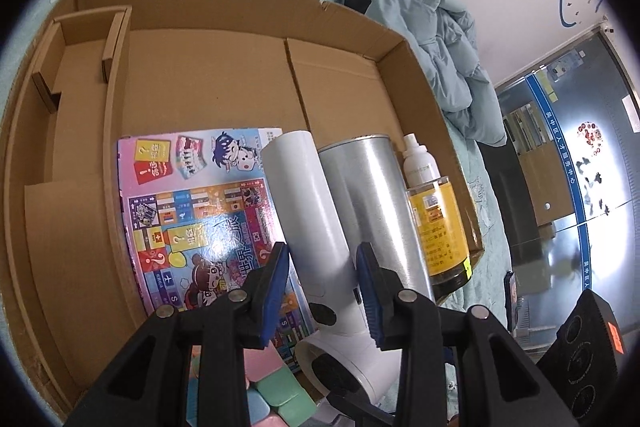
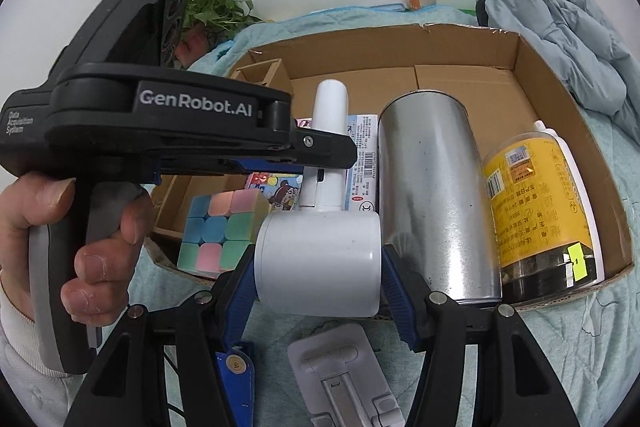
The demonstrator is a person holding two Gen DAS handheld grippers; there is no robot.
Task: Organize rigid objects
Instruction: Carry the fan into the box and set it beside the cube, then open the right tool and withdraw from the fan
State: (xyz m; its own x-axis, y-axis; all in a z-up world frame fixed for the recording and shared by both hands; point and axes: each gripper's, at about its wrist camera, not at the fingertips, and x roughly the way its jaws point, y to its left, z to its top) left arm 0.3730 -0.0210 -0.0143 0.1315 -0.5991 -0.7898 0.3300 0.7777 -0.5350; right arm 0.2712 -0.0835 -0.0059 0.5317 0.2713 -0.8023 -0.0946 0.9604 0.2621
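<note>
A white hair dryer [image 2: 320,251] hangs over the near edge of an open cardboard box [image 2: 540,99], its handle [image 1: 304,195] pointing into the box. My right gripper [image 2: 318,267] is shut on the dryer's round barrel, a blue pad on each side. My left gripper [image 1: 322,291] is shut on the handle, and it reaches in from the left in the right wrist view [image 2: 332,151]. Under the handle lies a colourful board game box [image 1: 192,211]. Beside the dryer lie a silver can [image 2: 432,195], a yellow-labelled jar [image 2: 532,203] and a white spray bottle [image 1: 418,163].
A pastel puzzle cube [image 2: 220,231] sits at the box's near left corner. A white folding stand [image 2: 344,379] lies on the teal bedcover in front of the box. A light blue jacket [image 1: 432,39] is heaped at the back right. A person's hand [image 2: 80,247] holds the left gripper's grip.
</note>
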